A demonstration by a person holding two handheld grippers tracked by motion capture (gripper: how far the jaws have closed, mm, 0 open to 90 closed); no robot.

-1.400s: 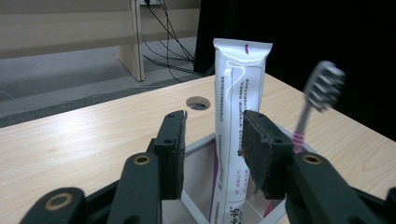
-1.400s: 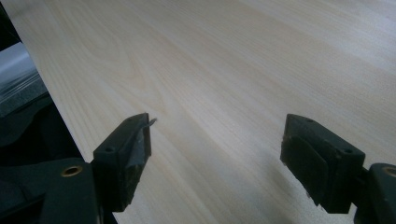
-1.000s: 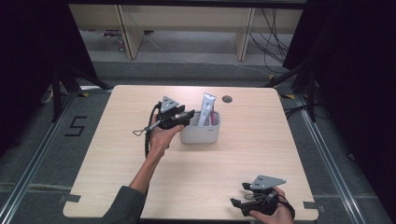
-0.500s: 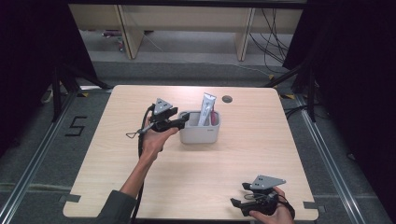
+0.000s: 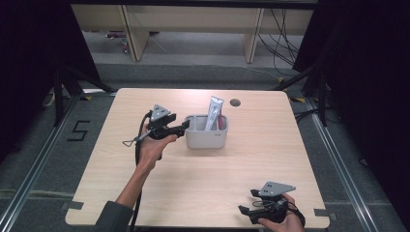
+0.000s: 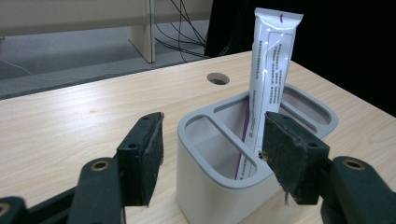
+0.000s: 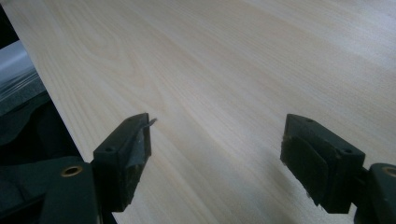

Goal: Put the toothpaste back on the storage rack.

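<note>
A pale grey holder (image 5: 205,137) with several compartments stands mid-table. A white tube (image 5: 213,112) leans upright in it beside something red (image 5: 221,122). My left gripper (image 5: 185,127) sits level at the holder's left end. Its jaws have just been opening and stand open. In the left gripper view the holder's near end (image 6: 219,186) and the tube (image 6: 271,70) rise beyond the gap of the left gripper (image 6: 215,135), and no pad presses on them. My right gripper (image 5: 244,212) rests near the front right edge. The right gripper (image 7: 218,130) is open over bare table (image 7: 233,56).
A round cable hole (image 5: 235,102) lies behind the holder. The left gripper's cable (image 5: 138,145) loops over the table beside the forearm. The table's front edge (image 5: 193,226) is close to the right hand. Shelving legs and cables stand on the floor beyond.
The left gripper has drawn back to the left, from the tube over the holder to the holder's left end, with its jaws wider. The tube stays standing. The right gripper has not moved.
</note>
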